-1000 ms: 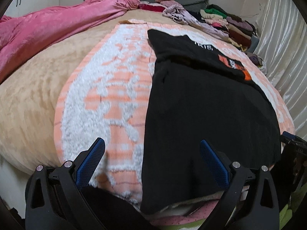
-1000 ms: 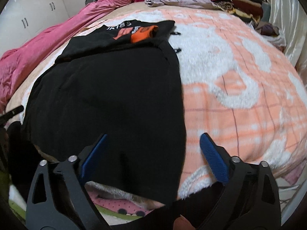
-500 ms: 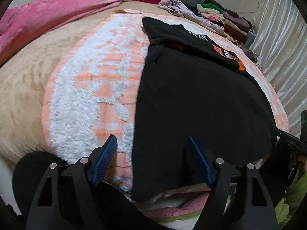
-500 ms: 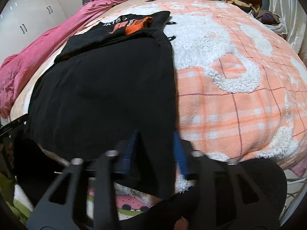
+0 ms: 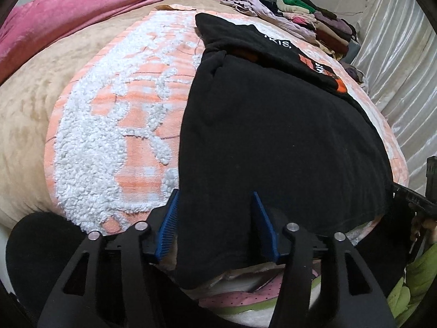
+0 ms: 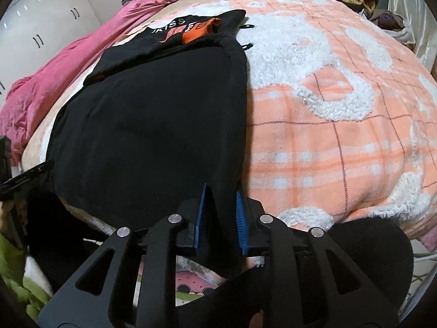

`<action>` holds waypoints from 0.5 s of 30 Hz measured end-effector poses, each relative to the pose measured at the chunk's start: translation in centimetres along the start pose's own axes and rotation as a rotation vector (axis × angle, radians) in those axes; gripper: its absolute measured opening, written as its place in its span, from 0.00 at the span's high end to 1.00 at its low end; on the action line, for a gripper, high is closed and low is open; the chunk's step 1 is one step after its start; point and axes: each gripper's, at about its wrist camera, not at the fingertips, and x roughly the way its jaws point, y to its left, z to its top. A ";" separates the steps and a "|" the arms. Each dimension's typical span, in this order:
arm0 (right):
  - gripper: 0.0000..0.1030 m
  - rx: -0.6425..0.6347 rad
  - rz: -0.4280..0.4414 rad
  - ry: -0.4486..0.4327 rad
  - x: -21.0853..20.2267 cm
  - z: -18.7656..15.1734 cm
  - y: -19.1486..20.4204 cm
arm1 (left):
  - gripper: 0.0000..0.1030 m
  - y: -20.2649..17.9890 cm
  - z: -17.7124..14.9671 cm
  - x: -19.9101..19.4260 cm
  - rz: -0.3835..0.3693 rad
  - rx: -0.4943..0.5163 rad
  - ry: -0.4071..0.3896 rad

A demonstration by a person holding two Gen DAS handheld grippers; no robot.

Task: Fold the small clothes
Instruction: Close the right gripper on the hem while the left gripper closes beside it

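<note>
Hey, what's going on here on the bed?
A person with two handheld grippers is folding a black fabric garment spread on an orange-and-white fleece blanket. The right gripper has the hem's corner between its jaws, which are easing open. The left gripper is closing around the other corner.

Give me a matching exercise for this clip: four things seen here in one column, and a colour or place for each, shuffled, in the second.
Things:
1. garment
2. blanket
3. quilt
4. folded stack

Descriptions:
A. pink, bunched along the bed's far left side
B. black, spread flat, its near hem between the gripper pads
C. orange-and-white, fluffy, under the garment
D. mixed colours, by the curtain at the far right

Pairs: 1-B, 2-C, 3-A, 4-D
</note>
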 end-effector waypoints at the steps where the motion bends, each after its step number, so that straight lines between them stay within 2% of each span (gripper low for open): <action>1: 0.84 0.000 0.007 0.002 0.0 0.0 0.0 | 0.50 -0.1 0.0 0.1 0.003 0.003 0.000; 2: 0.88 -0.003 0.013 0.002 0.0 0.0 0.0 | 0.53 -0.3 0.0 0.1 0.014 0.007 -0.003; 3: 0.93 -0.005 0.020 0.002 -0.1 0.0 0.0 | 0.61 -0.3 0.0 0.1 0.017 0.008 -0.007; 4: 0.94 -0.006 0.027 -0.002 -0.2 0.0 0.0 | 0.76 -0.3 0.1 0.0 0.008 0.004 -0.012; 7: 0.95 0.000 0.050 -0.017 -0.8 0.2 -0.1 | 0.88 0.1 0.5 -0.5 -0.023 -0.017 -0.017; 15: 0.95 0.037 0.176 -0.113 -3.6 3.3 -0.9 | 0.90 1.0 3.0 -2.1 -0.179 -0.098 -0.052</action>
